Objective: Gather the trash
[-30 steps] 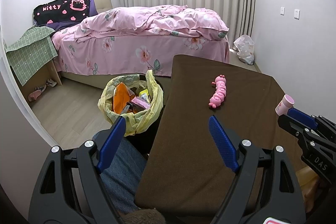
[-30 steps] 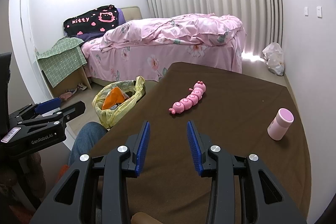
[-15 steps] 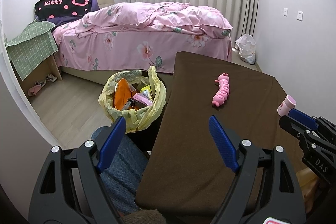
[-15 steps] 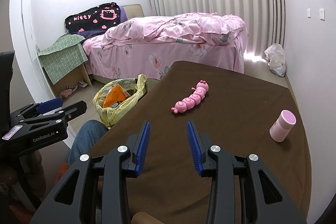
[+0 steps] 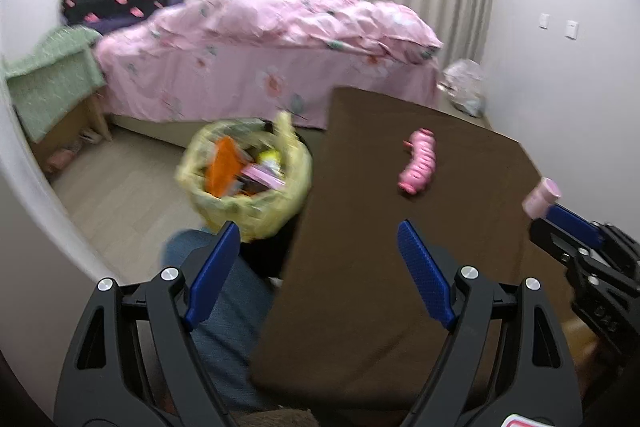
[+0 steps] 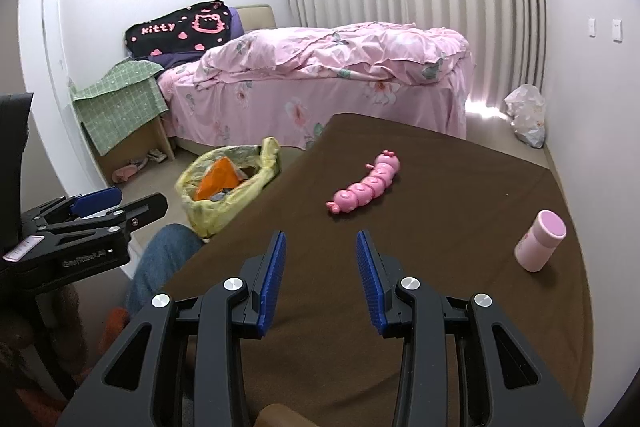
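Just beside the table (image 6: 460, 327) edge stands the trash bag (image 6: 224, 199).

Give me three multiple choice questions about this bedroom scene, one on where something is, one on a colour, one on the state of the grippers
1. Where is the pink caterpillar toy?
A. in the bin
B. on the brown table
C. on the bed

2. What colour is the trash bag lining the bin?
A. yellow
B. black
C. blue

3. How do the right gripper jaws stand?
A. clamped on the pink bottle
B. apart and empty
C. clamped on the toy

Answers: 1 B, it lies on the tabletop. 2 A, yellow plastic rims the bin. 3 B, only bare table shows between them; the pink bottle stands apart.
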The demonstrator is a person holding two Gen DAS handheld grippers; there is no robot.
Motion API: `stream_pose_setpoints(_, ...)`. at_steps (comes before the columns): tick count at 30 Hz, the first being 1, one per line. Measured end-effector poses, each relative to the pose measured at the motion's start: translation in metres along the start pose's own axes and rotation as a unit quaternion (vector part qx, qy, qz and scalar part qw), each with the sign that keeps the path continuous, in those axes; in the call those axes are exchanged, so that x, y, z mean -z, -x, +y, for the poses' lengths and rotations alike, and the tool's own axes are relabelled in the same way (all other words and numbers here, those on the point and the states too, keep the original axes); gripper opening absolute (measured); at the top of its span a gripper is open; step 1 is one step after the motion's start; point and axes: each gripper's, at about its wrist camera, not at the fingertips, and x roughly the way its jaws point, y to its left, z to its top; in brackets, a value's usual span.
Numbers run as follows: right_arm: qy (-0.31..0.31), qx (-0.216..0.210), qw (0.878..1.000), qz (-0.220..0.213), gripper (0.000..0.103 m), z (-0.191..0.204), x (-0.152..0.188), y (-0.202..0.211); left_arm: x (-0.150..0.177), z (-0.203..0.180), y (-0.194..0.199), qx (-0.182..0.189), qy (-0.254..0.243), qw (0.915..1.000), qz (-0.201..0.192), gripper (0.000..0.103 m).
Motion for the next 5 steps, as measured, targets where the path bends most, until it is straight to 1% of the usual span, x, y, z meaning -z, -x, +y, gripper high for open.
stream_pose_setpoints(1, -0.005, -0.001, 1.0, -0.005, 0.035, -0.008, 0.001, -0.003, -0.001, -0.002, -0.01, 0.018, 0.001, 0.9997, 0.016, 0.077)
stream_pose_setpoints(2, -0.011, -0.002, 1.0, -0.007, 0.043, -0.016, 0.002, -0.007, -0.003, -0.006, -0.026, 0.029, -0.005, 0.9988, 0.038, 0.081)
stream_pose_setpoints(3, -0.026, -0.001, 1.0, -0.008, 0.048, -0.029, 0.004, -0.016, -0.004, -0.012, -0.044, 0.036, -0.014, 0.9973, 0.062, 0.084)
stream_pose_setpoints(4, -0.038, 0.002, 0.999, -0.002, 0.052, -0.041, 0.006, -0.027, -0.003, -0.017, -0.057, 0.039, -0.019, 0.9964, 0.073, 0.088)
stream_pose_setpoints(5, -0.044, 0.003, 0.999, 0.008, 0.052, -0.051, 0.008, -0.038, -0.002, -0.027, -0.078, 0.04, -0.023, 0.9952, 0.086, 0.09)
